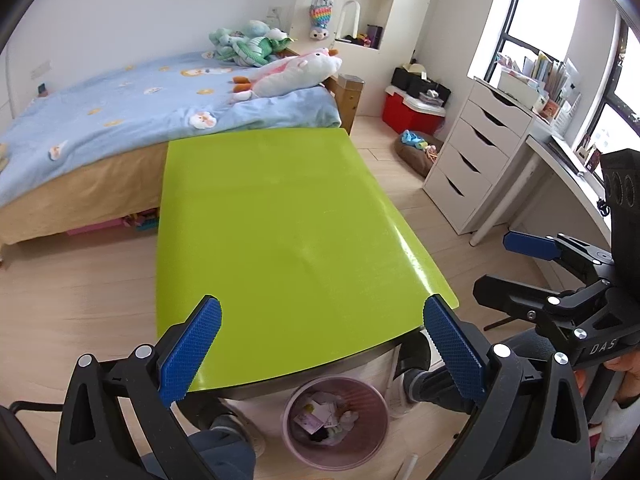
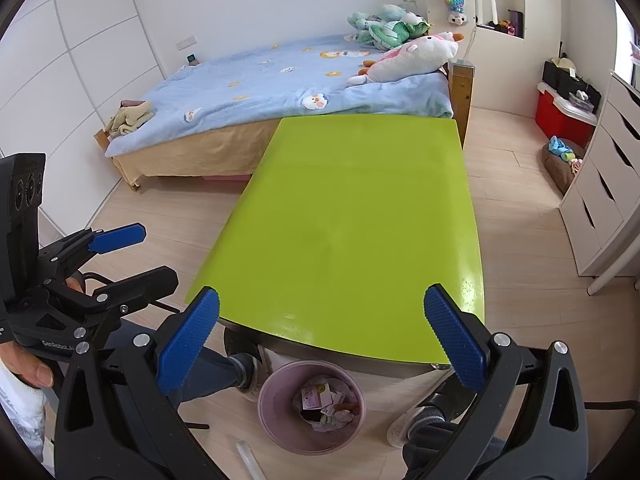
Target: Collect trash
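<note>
A: How are the claws set?

B: The left gripper (image 1: pixel 322 346) is held with its jaws spread wide and nothing between them; its ribbed blue pads (image 1: pixel 191 354) are framed over the near edge of the green table (image 1: pixel 280 220). The right gripper (image 2: pixel 320 344) is spread the same way, also unloaded, above the table's near corner. Each is seen from the other's camera, off to the side and well apart.

A: And the trash?

B: A round pink bin (image 2: pixel 280 408) is stood on the floor just below the near table edge, between the person's shoes (image 2: pixel 404 424). Crumpled paper and wrappers (image 2: pixel 320 402) are seen inside it.

A: What room is left around the table?

B: Bare pale wood floor (image 2: pixel 168 216) is left open along the table's left side; a strip is also left between its right edge and the white drawer unit (image 1: pixel 476 156). The far edge is set close to the bed (image 2: pixel 280 84).

A: Surfaces?

B: The tabletop is glossy, flat and rectangular, with rounded corners. The bed is covered by a soft blue blanket, with plush toys (image 1: pixel 296 72) piled at its head.
</note>
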A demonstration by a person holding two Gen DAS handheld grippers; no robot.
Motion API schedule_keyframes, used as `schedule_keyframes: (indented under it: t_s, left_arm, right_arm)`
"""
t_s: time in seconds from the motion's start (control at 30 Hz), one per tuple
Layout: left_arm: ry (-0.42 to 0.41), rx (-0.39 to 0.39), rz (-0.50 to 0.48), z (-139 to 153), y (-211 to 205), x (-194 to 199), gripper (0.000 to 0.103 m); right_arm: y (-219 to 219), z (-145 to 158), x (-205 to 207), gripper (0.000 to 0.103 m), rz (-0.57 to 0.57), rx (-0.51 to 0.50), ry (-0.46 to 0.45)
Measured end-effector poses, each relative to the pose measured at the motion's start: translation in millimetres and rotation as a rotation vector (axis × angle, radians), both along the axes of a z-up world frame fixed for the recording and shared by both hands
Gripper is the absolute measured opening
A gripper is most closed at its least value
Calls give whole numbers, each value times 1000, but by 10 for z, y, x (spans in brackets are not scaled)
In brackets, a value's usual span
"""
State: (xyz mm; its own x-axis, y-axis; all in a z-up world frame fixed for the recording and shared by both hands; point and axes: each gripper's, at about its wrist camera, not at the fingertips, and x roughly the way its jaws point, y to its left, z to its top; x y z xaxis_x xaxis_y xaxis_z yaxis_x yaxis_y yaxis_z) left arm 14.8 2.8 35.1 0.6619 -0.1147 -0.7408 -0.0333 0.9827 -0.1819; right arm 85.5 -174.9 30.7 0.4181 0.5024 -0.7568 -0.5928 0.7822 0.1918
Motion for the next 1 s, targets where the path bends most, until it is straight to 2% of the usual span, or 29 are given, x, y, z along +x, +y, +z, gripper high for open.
schedule_keyframes:
  t_s: [0.33,0.73,1.0]
  left_arm:
    - [0,22,9,19,12,-10,97]
    - [11,-46,-13,2,84,-20,97]
    - [13,-51,-27,9,66,-29,97]
  right_arm:
    - [-7,-11,8,100,3,0,4]
    - [6,-19,6,100,10,-5,-1]
    - [0,-20,8,100,10,-5,-1]
